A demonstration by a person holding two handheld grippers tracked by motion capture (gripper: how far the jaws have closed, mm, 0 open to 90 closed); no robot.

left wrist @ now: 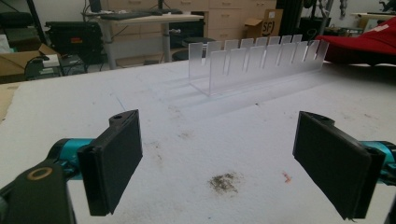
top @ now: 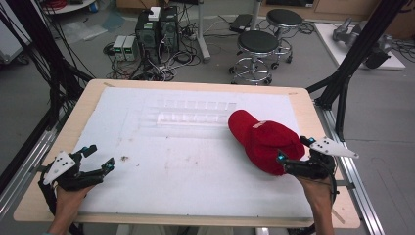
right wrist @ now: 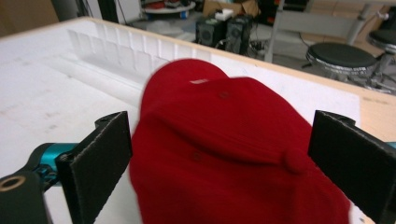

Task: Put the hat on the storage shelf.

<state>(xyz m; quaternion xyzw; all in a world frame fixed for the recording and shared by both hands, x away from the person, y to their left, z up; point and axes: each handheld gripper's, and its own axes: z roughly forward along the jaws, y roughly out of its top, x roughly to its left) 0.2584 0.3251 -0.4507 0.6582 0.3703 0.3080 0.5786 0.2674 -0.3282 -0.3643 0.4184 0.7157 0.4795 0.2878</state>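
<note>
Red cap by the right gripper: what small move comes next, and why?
Probably ease the right gripper forward and close it on the red fabric baseball cap. Its jaws stand open on either side of the cap's crown, not yet pinching. The left gripper waits open over the white foam mat.

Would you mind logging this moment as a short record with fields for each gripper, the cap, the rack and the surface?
left gripper: jaws open, holding nothing, at the near left of the table
right gripper: jaws open, one on each side of the cap's crown, not closed on it
red cap: lies on the sheet at the right, brim pointing toward the rack
clear slotted rack: stands upright mid-table, beside the cap's brim, slots unfilled
white sheet: covers the wooden table, with a small dark smudge in front of the left gripper
</note>
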